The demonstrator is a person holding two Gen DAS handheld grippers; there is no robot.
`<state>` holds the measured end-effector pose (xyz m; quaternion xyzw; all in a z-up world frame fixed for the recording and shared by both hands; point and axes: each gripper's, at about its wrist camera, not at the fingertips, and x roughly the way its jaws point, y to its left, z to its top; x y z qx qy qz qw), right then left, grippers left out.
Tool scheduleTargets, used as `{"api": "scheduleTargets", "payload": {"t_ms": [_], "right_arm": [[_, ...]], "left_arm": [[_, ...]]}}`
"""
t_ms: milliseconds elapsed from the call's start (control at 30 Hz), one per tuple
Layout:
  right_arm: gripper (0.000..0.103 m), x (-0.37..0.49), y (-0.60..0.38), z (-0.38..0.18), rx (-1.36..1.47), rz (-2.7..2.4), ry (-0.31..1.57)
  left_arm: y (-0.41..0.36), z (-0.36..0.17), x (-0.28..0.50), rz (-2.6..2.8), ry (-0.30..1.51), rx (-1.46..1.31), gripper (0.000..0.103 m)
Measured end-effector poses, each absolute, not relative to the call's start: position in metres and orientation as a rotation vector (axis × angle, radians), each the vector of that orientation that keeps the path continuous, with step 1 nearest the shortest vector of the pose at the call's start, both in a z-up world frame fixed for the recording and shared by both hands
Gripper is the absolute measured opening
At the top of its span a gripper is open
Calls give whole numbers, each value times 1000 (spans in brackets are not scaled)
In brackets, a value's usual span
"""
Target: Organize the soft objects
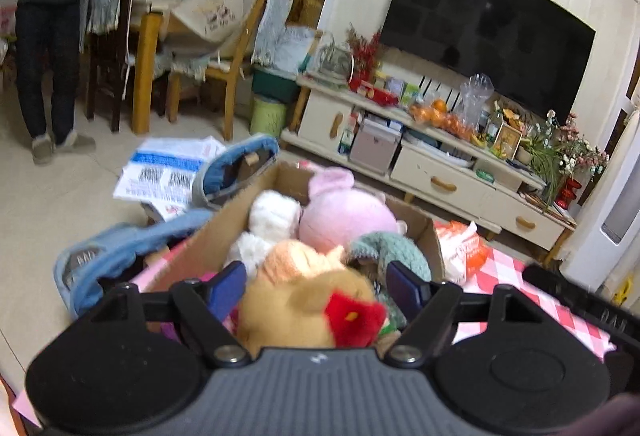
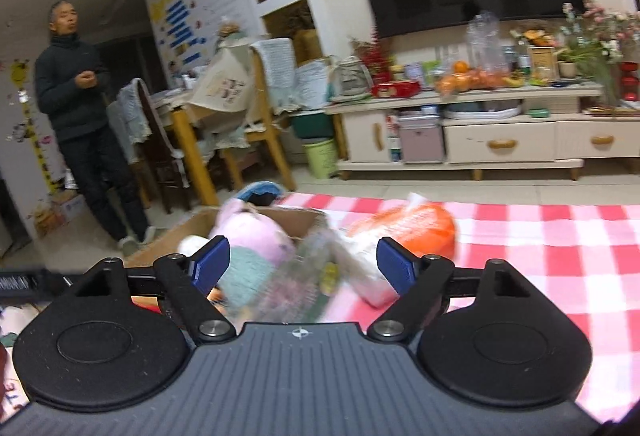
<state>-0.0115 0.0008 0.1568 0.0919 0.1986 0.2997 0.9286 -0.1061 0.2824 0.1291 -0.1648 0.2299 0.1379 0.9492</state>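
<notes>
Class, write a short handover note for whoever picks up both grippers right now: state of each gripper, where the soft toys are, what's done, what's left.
Left gripper: open, the tan plush toy with a red patch between its fingers, over the brown cardboard box.
Right gripper: open, nothing gripped.
Done: the pink plush, white plush and teal knitted item lie in the box.
Left: the orange-and-white plastic bag lies on the red-checked cloth; the blurred item before the right gripper can't be identified.
</notes>
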Motion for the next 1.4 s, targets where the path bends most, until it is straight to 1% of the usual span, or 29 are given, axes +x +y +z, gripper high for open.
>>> {"api": "scheduleTargets", "payload": {"t_ms": [167, 500, 733, 900, 1167, 1400], "right_arm": [[102, -21, -17, 145, 177, 545, 432], [103, -30, -43, 128, 189, 464, 465], [103, -39, -63, 123, 193, 400, 462], [103, -53, -77, 124, 185, 344, 456], [103, -76, -97, 122, 160, 266, 440], [103, -93, -115, 118, 148, 181, 450]], "left_arm": [[273, 136, -108, 285, 417, -284, 77], [244, 132, -94, 202, 433, -242, 77], [207, 126, -86, 135, 444, -171, 79], [182, 121, -80, 103, 455, -131, 84], [144, 110, -76, 69, 471, -81, 95], [114, 106, -81, 40, 462, -60, 100]]}}
